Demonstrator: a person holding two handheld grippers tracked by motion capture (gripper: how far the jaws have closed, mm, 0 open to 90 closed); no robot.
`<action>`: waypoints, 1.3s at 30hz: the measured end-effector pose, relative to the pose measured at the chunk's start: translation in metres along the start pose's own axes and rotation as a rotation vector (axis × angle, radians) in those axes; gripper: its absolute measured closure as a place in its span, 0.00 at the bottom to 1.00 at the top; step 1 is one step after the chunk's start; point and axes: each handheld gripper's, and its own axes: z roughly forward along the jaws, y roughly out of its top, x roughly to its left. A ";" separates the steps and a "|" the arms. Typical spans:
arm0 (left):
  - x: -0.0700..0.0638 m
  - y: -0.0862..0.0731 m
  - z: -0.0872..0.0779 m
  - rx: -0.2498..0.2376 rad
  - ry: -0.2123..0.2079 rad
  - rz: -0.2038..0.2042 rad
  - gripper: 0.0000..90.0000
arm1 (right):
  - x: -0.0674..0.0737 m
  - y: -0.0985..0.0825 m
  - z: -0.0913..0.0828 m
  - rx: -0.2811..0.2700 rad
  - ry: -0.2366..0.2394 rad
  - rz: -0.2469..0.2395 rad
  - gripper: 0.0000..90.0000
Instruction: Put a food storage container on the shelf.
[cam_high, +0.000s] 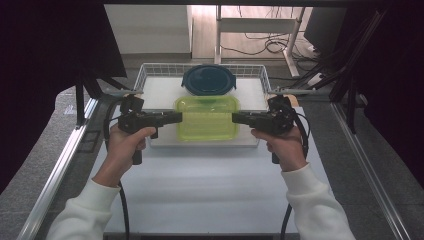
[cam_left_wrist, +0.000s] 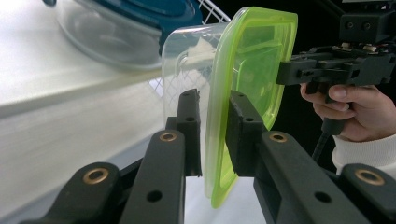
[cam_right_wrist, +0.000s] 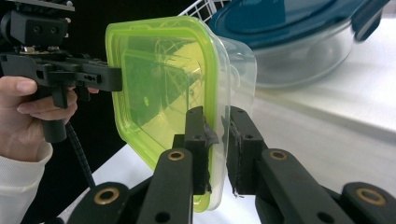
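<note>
Two grippers hold one container w/ green lid betw. them, one on each short side, over the front edge of a white wire basket tray on the worktop. Left gripper comes in from the left in the high view, fingers pinched narrow on the lid rim and clear wall; in the left gripper view the green rim sits edge-on betw. the two black fingers, lower corner cut off behind them. Right gripper mirrors it from the right, fingers clamped on the opposite rim; in the right gripper view a bit of dark tape or pad shows on one finger, hard to make out. Container body is clear plastic, so its outline is faint vs. the white tray; whether its base touches the tray or hangs just above, can't tell. Behind it, touching or just beside (unclear from above), a round glass bowl w/ dark blue lid stands in the tray; its top is cropped in both gripper views. Both hands grip the handles, white sleeves cut off at the bottom edge of the high view. Backgrd is dark on both sides.
</note>
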 end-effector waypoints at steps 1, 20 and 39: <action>0.000 0.003 0.000 -0.001 -0.001 0.002 0.85 | 0.000 0.003 0.000 -0.001 -0.002 -0.002 0.88; 0.013 0.059 0.011 0.005 -0.005 0.014 0.86 | -0.015 0.052 0.003 -0.027 -0.019 0.005 0.88; 0.028 0.113 0.020 0.041 0.005 0.008 0.86 | -0.036 0.093 0.011 -0.040 -0.014 0.069 0.88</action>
